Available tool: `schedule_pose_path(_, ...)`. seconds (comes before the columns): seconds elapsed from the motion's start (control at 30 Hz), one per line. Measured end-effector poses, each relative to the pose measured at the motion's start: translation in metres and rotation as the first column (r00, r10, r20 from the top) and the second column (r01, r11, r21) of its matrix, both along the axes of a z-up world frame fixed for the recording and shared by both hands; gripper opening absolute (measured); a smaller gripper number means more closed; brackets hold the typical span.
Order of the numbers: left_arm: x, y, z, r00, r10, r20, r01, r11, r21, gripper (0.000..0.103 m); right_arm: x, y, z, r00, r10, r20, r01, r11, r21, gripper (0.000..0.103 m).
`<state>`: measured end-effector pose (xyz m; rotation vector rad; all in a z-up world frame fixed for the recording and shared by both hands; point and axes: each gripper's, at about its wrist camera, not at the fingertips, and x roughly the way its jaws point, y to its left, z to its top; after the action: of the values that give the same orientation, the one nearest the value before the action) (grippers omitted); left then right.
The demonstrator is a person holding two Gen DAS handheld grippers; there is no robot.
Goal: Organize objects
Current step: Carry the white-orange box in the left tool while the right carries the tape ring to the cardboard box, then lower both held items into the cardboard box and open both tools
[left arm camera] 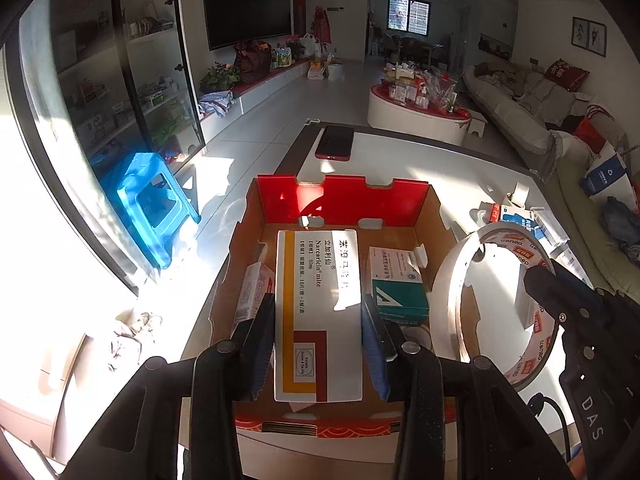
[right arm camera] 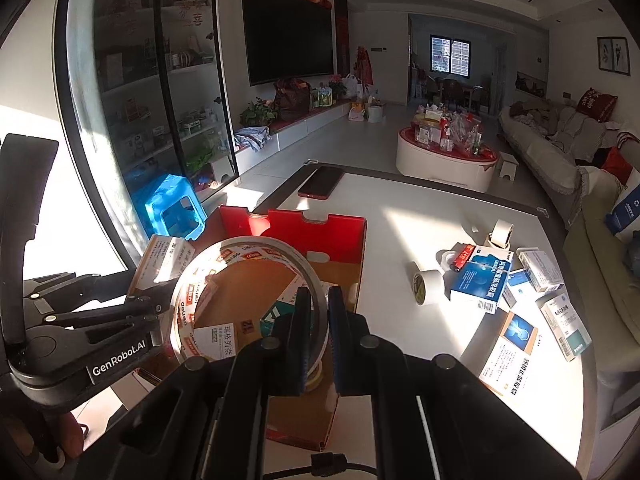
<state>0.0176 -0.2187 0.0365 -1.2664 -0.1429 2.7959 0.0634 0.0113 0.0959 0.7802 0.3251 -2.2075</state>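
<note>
The white tabletop (left arm camera: pixel 420 168) carries it all, and biggest on it is the open cardboard box (left arm camera: pixel 344 200) with its red back wall, sitting at the tabletop's left edge. Over that box the left gripper (left arm camera: pixel 318 344) has its jaws clamped, partly open, on the two long sides of a white medicine carton (left arm camera: pixel 320 312) with a yellow stripe, held above the box floor where a green-and-white carton (left arm camera: pixel 396 284) lies along the right wall and a smaller pale carton (left arm camera: pixel 252 292) leans on the left wall. Beside it the right gripper (right arm camera: pixel 320 336) has its jaws pinched tight on the wall of a big tape roll (right arm camera: pixel 248 304), hanging at the box's right side. Toward the tabletop's right edge sits a cluster of loose medicine boxes (right arm camera: pixel 480 280), two small tape rolls (right arm camera: pixel 428 286) near them. At the far-left corner lies a dark phone (left arm camera: pixel 335 143).
</note>
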Motion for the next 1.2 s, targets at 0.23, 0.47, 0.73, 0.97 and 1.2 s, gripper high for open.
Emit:
schedule_pose_path(0.23, -0.008, -0.021, -0.01, 1.0, 0.021, 0.02, -0.022, 1.0, 0.017, 0.043, -0.003, -0.022, -0.007, 1.0, 0.016, 0.009, -0.017, 0.999, 0.032, 0.008)
schedule_pose_path(0.47, -0.014, -0.02, -0.025, 0.999, 0.0, 0.054, -0.001, 1.0, 0.025, 0.043, -0.005, -0.032, -0.02, 1.0, 0.013, 0.025, -0.015, 0.998, 0.067, 0.009)
schedule_pose_path(0.73, -0.021, -0.018, -0.033, 0.997, -0.021, 0.072, 0.019, 1.0, 0.018, 0.043, -0.013, -0.042, -0.028, 1.0, 0.006, 0.028, -0.008, 0.995, 0.098, 0.009)
schedule_pose_path(0.97, -0.027, -0.016, -0.043, 0.995, -0.033, 0.098, 0.033, 0.999, 0.003, 0.043, -0.016, -0.051, -0.033, 0.999, 0.012, 0.031, -0.015, 0.994, 0.111, 0.009)
schedule_pose_path(1.2, -0.03, -0.015, -0.05, 0.992, -0.038, 0.117, 0.038, 0.999, 0.002, 0.043, -0.017, -0.055, -0.04, 0.999, 0.014, 0.042, -0.019, 0.992, 0.124, 0.009)
